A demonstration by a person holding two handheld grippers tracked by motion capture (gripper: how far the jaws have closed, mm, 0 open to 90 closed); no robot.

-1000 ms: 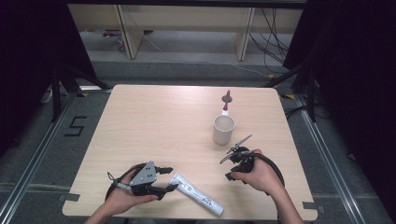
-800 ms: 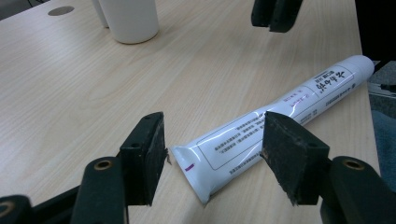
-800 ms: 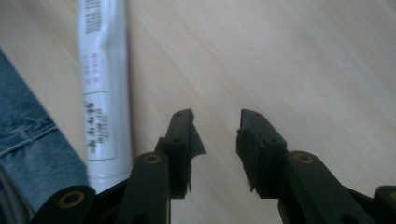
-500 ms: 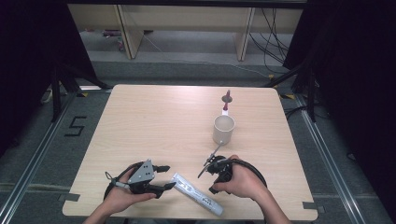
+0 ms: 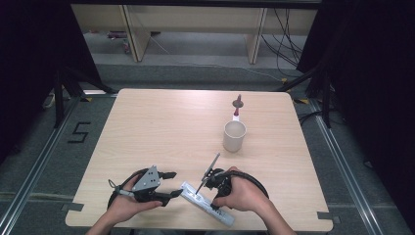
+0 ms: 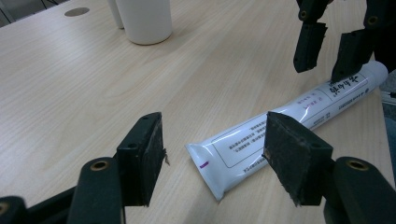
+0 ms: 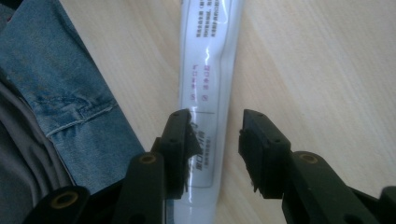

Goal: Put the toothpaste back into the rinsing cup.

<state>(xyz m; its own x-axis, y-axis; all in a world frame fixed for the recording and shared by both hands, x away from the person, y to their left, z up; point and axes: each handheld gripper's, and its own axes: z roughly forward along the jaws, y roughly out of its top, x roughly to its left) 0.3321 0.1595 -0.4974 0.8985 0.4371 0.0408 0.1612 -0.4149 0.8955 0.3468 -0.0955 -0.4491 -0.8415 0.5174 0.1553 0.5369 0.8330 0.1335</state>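
A: Lying near the lower edge of the worktop, the white tube is partly covered by the right hand.

B: And the jaws?

A: The right gripper has just been opening, poised over the tube, not pressing. The left gripper stands wide at its crimped end. The print is unreadable.

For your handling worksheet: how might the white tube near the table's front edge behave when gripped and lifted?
The tube looks soft-walled with a flat crimped end, so it probably dents and sags. Its glossy skin may slip. Lying flat, it seems unlikely to roll far.
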